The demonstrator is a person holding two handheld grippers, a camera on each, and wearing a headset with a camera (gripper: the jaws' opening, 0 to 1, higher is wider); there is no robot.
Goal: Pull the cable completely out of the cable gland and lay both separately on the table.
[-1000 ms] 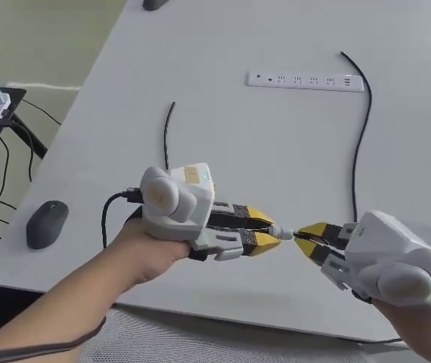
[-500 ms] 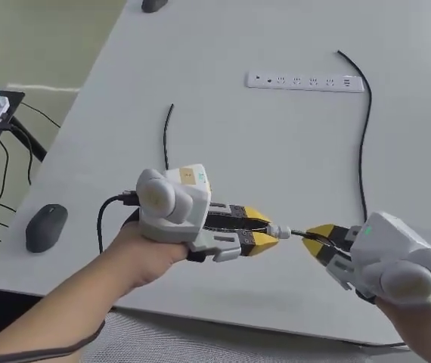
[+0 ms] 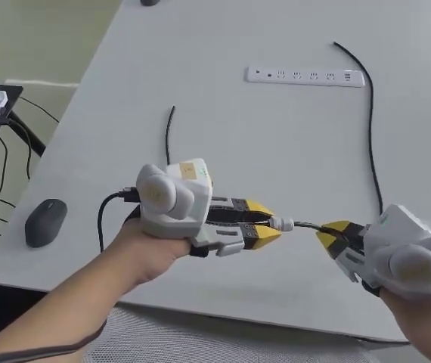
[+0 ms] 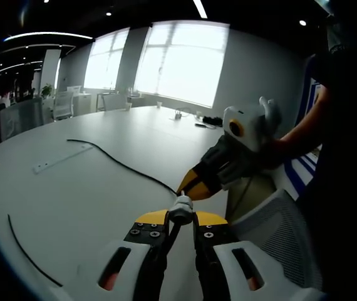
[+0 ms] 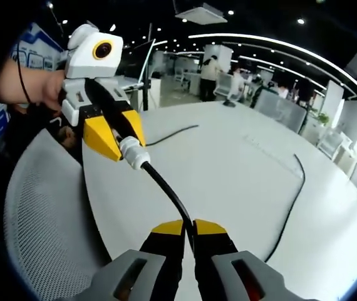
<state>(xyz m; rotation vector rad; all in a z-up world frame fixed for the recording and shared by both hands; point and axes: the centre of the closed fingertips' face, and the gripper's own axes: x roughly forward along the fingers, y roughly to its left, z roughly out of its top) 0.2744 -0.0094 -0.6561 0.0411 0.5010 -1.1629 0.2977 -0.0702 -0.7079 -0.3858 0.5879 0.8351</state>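
Okay, cable [image 3: 306, 225] not yet free, over table [image 3: 223, 151] edge.
My left gripper [image 3: 271, 227] clamps the cable gland [image 3: 280, 224], my right gripper [image 3: 330, 231] pinches the cable; it runs straight between them, pull rightward.

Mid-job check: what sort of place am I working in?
Probably an open-plan office: a big white table carrying a power strip and mouse, with strip ceiling lights over further desks and chairs in the right gripper view.

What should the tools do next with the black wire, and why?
Probably pull the right tool straight away from the left tool. The left tool is shut on the white cable gland, the right tool pinches the black cable, and the cable runs into the gland, not yet free.
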